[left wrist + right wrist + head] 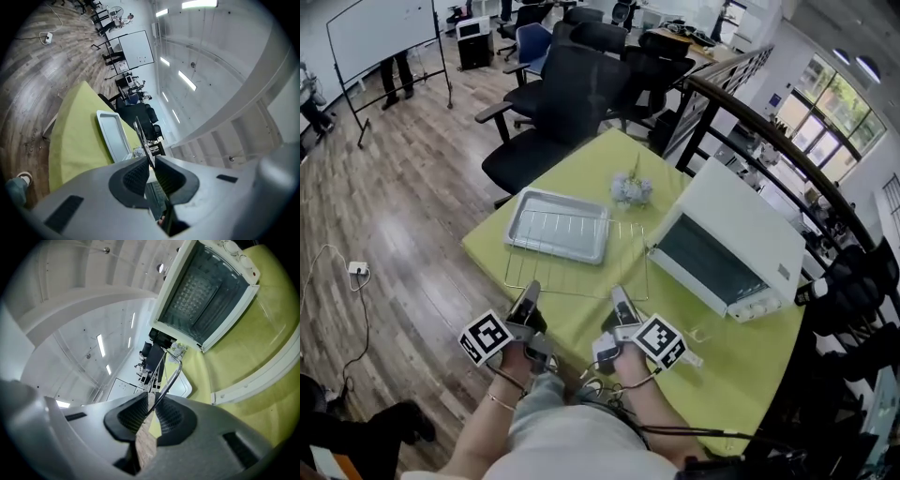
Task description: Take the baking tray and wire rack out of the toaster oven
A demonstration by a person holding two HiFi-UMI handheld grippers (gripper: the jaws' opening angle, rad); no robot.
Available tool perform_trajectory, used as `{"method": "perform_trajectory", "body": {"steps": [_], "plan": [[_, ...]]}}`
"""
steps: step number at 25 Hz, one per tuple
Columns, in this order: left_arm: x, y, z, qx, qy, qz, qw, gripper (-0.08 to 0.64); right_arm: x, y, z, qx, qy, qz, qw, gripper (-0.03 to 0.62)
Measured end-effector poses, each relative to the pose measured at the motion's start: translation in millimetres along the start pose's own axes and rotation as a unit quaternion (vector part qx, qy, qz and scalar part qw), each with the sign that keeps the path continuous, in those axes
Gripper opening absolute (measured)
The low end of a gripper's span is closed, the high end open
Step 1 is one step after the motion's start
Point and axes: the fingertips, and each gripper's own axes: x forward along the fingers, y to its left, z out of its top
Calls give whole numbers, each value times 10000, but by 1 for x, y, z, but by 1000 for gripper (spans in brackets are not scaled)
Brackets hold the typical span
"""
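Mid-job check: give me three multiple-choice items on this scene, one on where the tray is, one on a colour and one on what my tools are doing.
1. Where is the silver metal baking tray?
A. inside the oven
B. on the table
C. on the floor

2. What colour is the cloth covering the table?
A. yellow-green
B. red
C. black

3. What do the left tool and right tool hold?
A. nothing
B. the thin wire rack
C. a chair

Answers:
1 B: the tray lies flat on the cloth, outside the white toaster oven.
2 A: the cloth is yellow-green in every view.
3 B: each gripper view shows the jaws closed on a rack wire.
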Motion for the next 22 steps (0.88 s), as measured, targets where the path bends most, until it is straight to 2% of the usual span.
{"method": "perform_trajectory", "body": {"steps": [11,22], "plan": [[5,23,28,6,-165,140,9998,32,35,0,-17,-21,296,-67,9995,44],[33,51,58,-85,38,294,9995,32,79,-11,-28,151,359,-320,9987,45]]}}
